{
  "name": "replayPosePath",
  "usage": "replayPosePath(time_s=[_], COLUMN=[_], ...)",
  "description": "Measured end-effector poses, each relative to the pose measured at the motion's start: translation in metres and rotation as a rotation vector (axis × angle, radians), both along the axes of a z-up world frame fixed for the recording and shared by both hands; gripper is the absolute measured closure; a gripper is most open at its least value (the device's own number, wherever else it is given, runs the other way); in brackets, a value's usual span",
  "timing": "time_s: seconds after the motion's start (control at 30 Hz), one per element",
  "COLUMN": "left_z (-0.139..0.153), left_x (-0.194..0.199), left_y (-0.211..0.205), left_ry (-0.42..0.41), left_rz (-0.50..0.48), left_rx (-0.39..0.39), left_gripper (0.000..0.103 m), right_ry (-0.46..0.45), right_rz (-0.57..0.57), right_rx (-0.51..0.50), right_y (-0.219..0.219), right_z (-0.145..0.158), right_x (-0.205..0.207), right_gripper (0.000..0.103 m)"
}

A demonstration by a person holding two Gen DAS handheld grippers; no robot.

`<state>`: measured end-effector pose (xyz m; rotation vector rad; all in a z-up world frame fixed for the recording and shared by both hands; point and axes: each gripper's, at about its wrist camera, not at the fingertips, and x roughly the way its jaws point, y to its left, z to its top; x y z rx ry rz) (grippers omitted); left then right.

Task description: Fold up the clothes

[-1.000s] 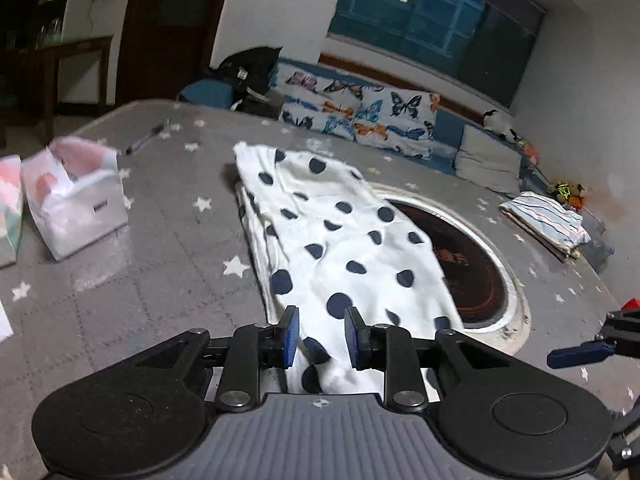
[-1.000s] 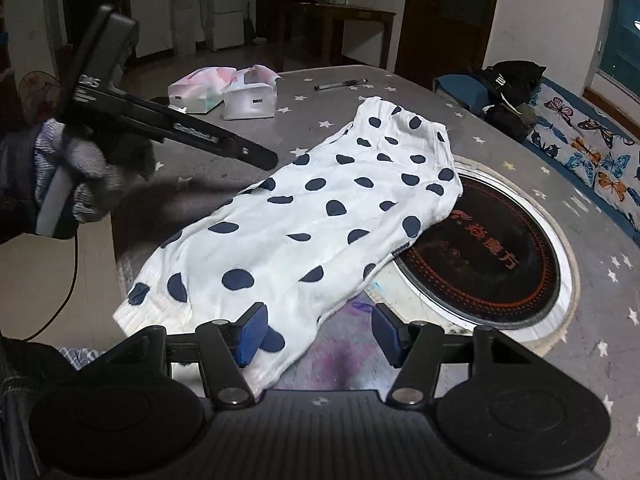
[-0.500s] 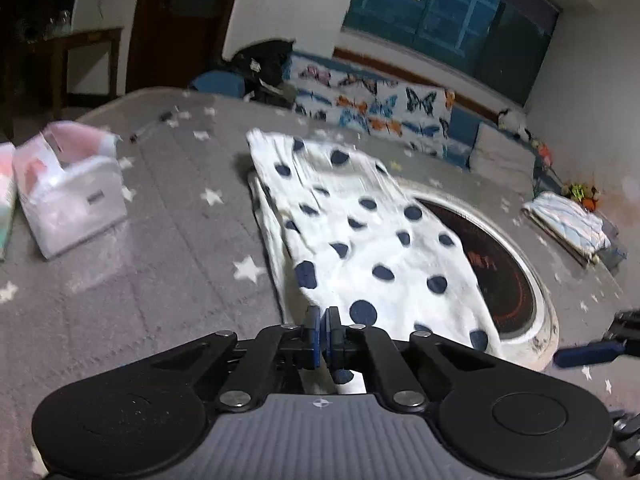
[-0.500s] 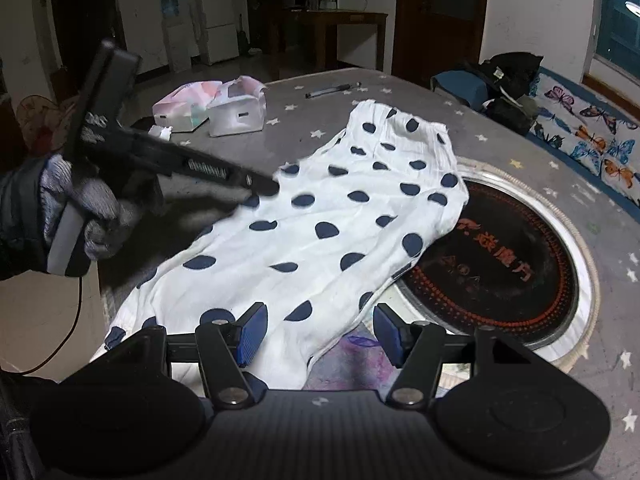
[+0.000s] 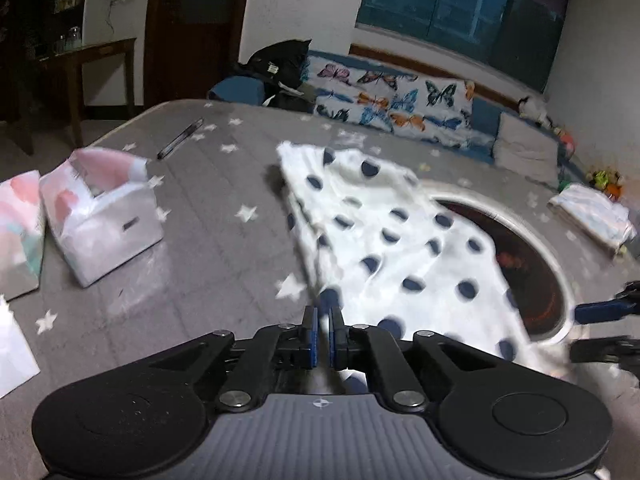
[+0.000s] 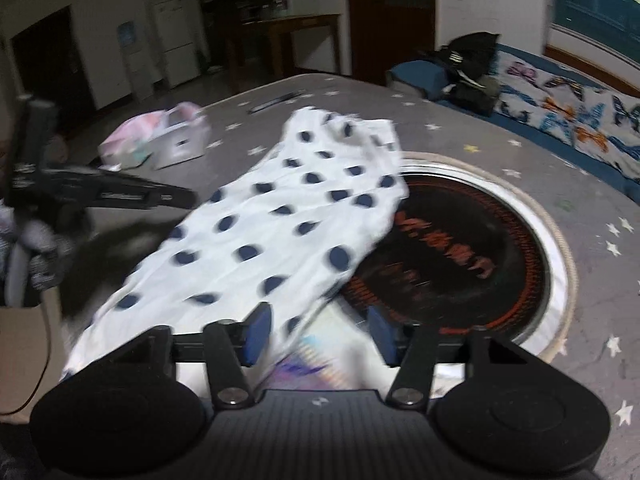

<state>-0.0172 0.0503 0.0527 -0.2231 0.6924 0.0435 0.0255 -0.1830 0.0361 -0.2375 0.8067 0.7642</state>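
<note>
Nearest in the left wrist view, the left gripper (image 5: 323,334) has its blue pads pressed together on the near left corner of the polka-dot garment (image 5: 400,248), white cloth showing in the narrow slit between them. In the right wrist view the right gripper (image 6: 318,334) stands spread wide, its left pad at the garment's near right edge, its right pad over bare surface; nothing sits between the pads but a strip of cloth hem and a purple-tinted patch of table.

The garment lies lengthwise away from both tools on the grey star-print table (image 5: 208,240). Its left edge runs straight along open tabletop; its right edge overlaps the rim of the round dark inset (image 6: 460,252) sunk in the table. The far end is rumpled and blurred.

Left of the garment there is a broad bare stretch of table before the white tissue box (image 5: 104,220). Beyond that, a pen (image 5: 180,140) lies near the far table edge. A folded striped cloth (image 5: 592,216) rests well apart at the far right. Behind the table stands a butterfly-print cushion (image 5: 392,100).
</note>
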Motion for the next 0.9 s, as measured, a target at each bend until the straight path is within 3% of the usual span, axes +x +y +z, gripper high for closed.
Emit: replayPosePath(time_s=[0.1, 0.27, 0.4, 0.63, 0.9], left_z=[0.006, -0.002, -0.014, -0.022, -0.023], left_x=[0.008, 0.025, 0.035, 0.037, 0.036], left_y=[-0.016, -0.043, -0.05, -0.043, -0.036], left_ry=[-0.013, 0.036, 0.082, 0.092, 0.081], left_rz=[-0.077, -0.196, -0.209, -0.218, -0.232], left_rx=[-0.02, -0.031, -0.027, -0.055, -0.113], left_gripper=[0.097, 0.092, 0.089, 0.073, 0.062], right_ry=[0.028, 0.048, 0.034, 0.06, 0.121], right_rz=[-0.05, -0.084, -0.054, 0.014, 0.016], right_rx=[0.014, 0.044, 0.076, 0.145, 0.142], right_y=[-0.002, -0.001, 0.011, 0.054, 0.108], right_z=[-0.007, -0.014, -0.003, 0.013, -0.01], right_x=[0.024, 0.057, 0.083, 0.154, 0.22], right_gripper=[0.061, 0.064, 0.064, 0.065, 0.065])
